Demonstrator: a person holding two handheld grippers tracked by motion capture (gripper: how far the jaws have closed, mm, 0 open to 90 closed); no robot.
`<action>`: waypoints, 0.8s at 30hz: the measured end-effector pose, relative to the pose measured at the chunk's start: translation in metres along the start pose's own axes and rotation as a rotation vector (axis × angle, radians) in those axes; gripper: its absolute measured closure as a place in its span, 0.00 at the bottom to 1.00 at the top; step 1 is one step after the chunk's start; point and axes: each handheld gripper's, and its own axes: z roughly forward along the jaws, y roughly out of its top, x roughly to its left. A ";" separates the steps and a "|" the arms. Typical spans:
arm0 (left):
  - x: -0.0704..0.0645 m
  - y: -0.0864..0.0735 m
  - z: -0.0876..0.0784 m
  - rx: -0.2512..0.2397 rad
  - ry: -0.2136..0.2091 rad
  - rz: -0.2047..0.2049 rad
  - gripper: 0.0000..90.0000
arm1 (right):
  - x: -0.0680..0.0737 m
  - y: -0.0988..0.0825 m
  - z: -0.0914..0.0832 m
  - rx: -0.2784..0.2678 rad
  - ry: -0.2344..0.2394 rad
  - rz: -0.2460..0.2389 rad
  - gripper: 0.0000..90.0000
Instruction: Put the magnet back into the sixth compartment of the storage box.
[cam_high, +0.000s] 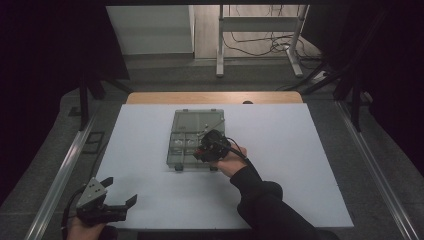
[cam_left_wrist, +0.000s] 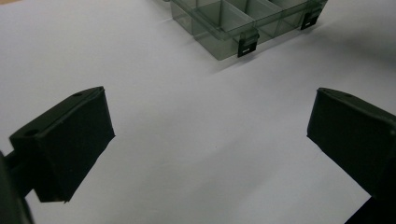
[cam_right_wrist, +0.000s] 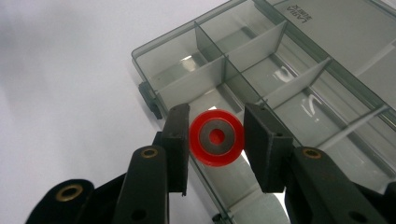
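From the high view, your right gripper (cam_high: 207, 146) hangs over the near half of the clear compartment box (cam_high: 196, 120) in the middle of the white table (cam_high: 300, 165). Your left gripper (cam_high: 117, 192) rests near the front left corner, well apart, with bare table all round.

In the left gripper view, its jaws stand wide with nothing between them; the box's latched front wall (cam_left_wrist: 233, 44) lies ahead.

In the right gripper view, your jaws pinch a small red ring with a grey metal centre (cam_right_wrist: 216, 137) by its rim, above a compartment. It looks light, stiff and smooth, so it may slip or roll. Thin dividers (cam_right_wrist: 210, 77) leave little room; lower it straight down.
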 end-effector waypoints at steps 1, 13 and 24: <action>0.000 0.000 0.000 0.001 0.000 0.000 0.01 | 0.000 0.001 0.001 0.000 -0.001 -0.003 0.69; 0.000 0.000 0.000 0.002 0.000 0.004 0.01 | 0.001 0.009 0.014 0.000 0.000 -0.008 0.69; 0.000 0.000 0.000 0.005 0.000 0.008 0.01 | 0.002 0.013 0.026 0.001 0.002 -0.005 0.69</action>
